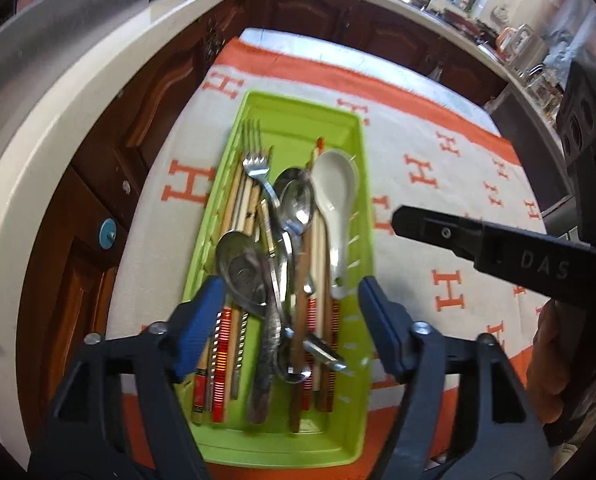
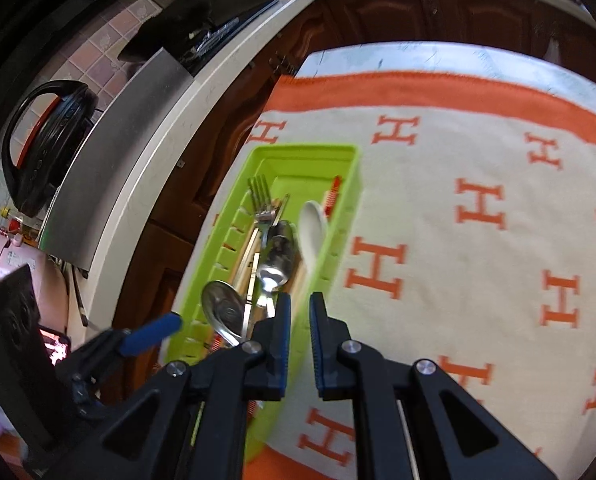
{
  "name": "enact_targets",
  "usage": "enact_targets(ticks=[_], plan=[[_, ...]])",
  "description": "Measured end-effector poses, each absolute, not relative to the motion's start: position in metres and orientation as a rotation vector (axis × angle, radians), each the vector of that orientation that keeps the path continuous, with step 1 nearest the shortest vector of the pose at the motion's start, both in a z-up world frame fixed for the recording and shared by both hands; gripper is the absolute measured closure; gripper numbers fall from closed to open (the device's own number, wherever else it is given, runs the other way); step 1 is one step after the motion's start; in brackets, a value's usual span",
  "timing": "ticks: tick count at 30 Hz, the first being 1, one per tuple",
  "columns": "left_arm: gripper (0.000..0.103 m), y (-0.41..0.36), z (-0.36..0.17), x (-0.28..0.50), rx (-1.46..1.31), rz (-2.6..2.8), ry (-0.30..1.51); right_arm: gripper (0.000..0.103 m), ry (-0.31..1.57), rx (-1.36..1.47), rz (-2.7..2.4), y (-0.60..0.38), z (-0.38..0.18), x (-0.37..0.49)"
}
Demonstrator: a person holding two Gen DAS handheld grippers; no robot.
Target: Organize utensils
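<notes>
Utensils (image 1: 282, 248) sit jumbled in the green tray (image 1: 294, 120) on your orange-and-cream cloth (image 1: 437, 152): forks, metal spoons, chopsticks, and a white ceramic spoon (image 1: 333, 196) along the tray's right wall. Your left tongs (image 1: 292, 330) hang wide open over the tray's near end, gripping nothing. Your right tongs (image 2: 299, 334) sit over the tray's right wall, jaws nearly together with a narrow gap, nothing held.

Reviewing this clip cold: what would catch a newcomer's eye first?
The lime-green tray, heaped with a jumble of forks, metal spoons, chopsticks and a white ceramic spoon, sits on a cream cloth with orange H letters. The left gripper hangs wide open over the tray's near end, while the right gripper, its fingers narrowly parted, hovers at the tray's right wall.
</notes>
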State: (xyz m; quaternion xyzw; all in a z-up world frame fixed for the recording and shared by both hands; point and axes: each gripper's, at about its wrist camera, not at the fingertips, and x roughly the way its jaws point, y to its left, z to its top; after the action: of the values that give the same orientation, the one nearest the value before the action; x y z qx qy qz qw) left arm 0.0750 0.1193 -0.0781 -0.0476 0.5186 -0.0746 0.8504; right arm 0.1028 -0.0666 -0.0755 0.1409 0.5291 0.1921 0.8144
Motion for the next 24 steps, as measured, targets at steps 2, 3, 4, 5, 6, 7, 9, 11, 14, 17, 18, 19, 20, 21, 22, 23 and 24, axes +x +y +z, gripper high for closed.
enact_targets(ticks=[2, 3, 4, 5, 6, 7, 9, 11, 14, 17, 18, 19, 20, 21, 22, 23, 24], plan=[[0.028, 0.113, -0.071, 0.070, -0.092, -0.168, 1.080, 0.088, 1.098, 0.270, 0.382, -0.078, -0.070, 0.093], [0.027, 0.109, -0.069, 0.067, -0.090, -0.177, 1.073, 0.083, 1.082, 0.256, 0.368, -0.085, -0.067, 0.087], [0.025, 0.105, -0.066, 0.064, -0.085, -0.183, 1.068, 0.079, 1.071, 0.246, 0.357, -0.089, -0.066, 0.083], [0.024, 0.101, -0.064, 0.061, -0.076, -0.187, 1.063, 0.077, 1.050, 0.231, 0.332, -0.098, -0.062, 0.075], [0.024, 0.095, -0.061, 0.057, -0.061, -0.188, 1.056, 0.074, 1.036, 0.226, 0.315, -0.105, -0.060, 0.069], [0.023, 0.089, -0.058, 0.053, -0.046, -0.190, 1.044, 0.072, 1.024, 0.223, 0.298, -0.113, -0.057, 0.062], [0.023, 0.080, -0.052, 0.043, -0.033, -0.197, 1.014, 0.070, 1.004, 0.213, 0.262, -0.127, -0.052, 0.050], [0.022, 0.071, -0.045, 0.036, -0.026, -0.185, 0.991, 0.068, 0.984, 0.211, 0.227, -0.140, -0.047, 0.037], [0.021, 0.056, -0.034, 0.025, 0.000, -0.166, 0.954, 0.066, 0.965, 0.209, 0.182, -0.155, -0.040, 0.019], [0.021, 0.040, -0.020, 0.013, 0.049, -0.156, 0.892, 0.065, 0.942, 0.212, 0.139, -0.164, -0.031, 0.002], [0.021, 0.034, -0.015, 0.008, 0.064, -0.156, 0.871, 0.064, 0.928, 0.215, 0.125, -0.167, -0.027, -0.003], [0.020, 0.029, -0.009, 0.004, 0.075, -0.155, 0.852, 0.062, 0.912, 0.217, 0.108, -0.170, -0.023, -0.008], [0.020, 0.025, -0.004, 0.000, 0.081, -0.155, 0.840, 0.061, 0.888, 0.219, 0.091, -0.174, -0.017, -0.014], [0.020, 0.022, 0.000, -0.002, 0.085, -0.152, 0.830, 0.057, 0.875, 0.217, 0.085, -0.175, -0.014, -0.017], [0.019, 0.017, 0.005, -0.006, 0.090, -0.144, 0.821, 0.056, 0.859, 0.211, 0.074, -0.176, -0.009, -0.021], [0.019, 0.014, 0.009, -0.007, 0.095, -0.137, 0.819, 0.055, 0.839, 0.197, 0.064, -0.177, -0.003, -0.026], [0.019, 0.010, 0.014, -0.008, 0.101, -0.130, 0.818, 0.053, 0.826, 0.189, 0.059, -0.177, 0.001, -0.029]])
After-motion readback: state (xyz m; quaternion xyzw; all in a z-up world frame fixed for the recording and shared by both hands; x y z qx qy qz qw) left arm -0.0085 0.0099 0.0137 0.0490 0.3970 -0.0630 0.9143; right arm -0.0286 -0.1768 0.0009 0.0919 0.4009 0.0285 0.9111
